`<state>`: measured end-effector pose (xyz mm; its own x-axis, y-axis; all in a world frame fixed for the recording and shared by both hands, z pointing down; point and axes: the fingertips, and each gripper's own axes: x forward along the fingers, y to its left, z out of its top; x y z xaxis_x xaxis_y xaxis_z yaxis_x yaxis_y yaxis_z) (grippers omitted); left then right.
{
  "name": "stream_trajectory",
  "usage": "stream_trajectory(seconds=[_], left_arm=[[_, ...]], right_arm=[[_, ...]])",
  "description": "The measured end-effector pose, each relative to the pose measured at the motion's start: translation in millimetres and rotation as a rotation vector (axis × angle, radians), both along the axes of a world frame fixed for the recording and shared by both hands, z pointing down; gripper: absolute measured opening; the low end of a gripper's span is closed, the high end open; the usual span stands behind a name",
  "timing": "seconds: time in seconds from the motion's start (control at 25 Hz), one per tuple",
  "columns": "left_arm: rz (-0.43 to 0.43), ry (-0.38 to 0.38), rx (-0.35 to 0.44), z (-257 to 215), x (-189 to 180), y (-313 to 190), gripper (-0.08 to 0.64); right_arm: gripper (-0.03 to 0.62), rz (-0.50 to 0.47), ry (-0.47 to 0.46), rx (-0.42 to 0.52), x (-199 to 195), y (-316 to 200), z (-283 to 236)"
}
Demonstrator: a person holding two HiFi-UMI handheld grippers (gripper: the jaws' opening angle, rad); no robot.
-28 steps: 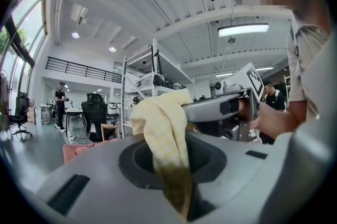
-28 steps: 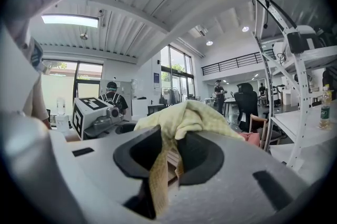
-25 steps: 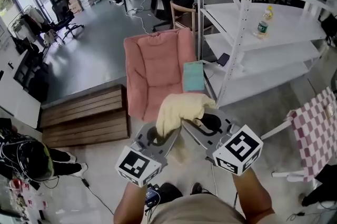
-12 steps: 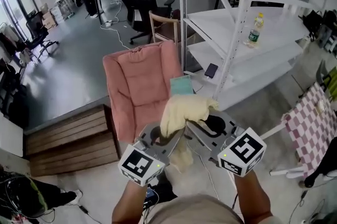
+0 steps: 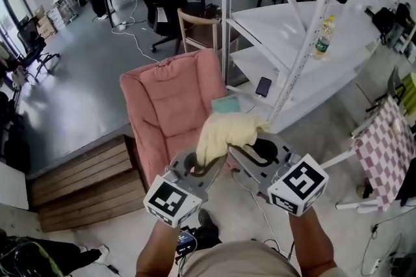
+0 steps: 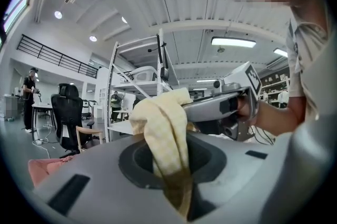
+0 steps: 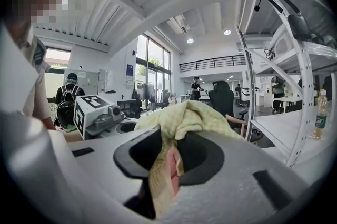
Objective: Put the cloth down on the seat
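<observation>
Facing the person, the pink armchair [image 5: 172, 100] offered its seat as target. The yellow cloth [image 5: 229, 131] hung bunched above its front edge, kept off the floor because the left gripper [image 5: 211, 164] and right gripper [image 5: 239, 153], 2 together, each pinched a fold.

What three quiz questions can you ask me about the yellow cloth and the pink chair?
1. True or false: the yellow cloth already lies on the seat of the pink armchair.
2. Which gripper clamps the cloth? A) only the left one B) only the right one C) both
3. Fill in: the bottle stands on a white ____.

Key
1. False: the cloth is held up in the air, short of the armchair.
2. C: the left gripper and the right gripper each pinch it.
3. shelf
</observation>
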<state>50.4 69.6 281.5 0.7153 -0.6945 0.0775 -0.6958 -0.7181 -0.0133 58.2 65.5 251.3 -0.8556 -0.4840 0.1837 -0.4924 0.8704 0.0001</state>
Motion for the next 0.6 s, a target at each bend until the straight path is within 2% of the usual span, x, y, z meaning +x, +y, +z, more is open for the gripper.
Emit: stream_trajectory(seconds=[0.4, 0.6], left_arm=[[0.023, 0.000, -0.011, -5, -26, -39, 0.072], [0.044, 0.023, 0.013, -9, -44, -56, 0.072]], right_arm=[[0.084, 0.015, 0.019, 0.008, -25, -39, -2], [0.084, 0.009, 0.023, 0.027, -44, -55, -9]])
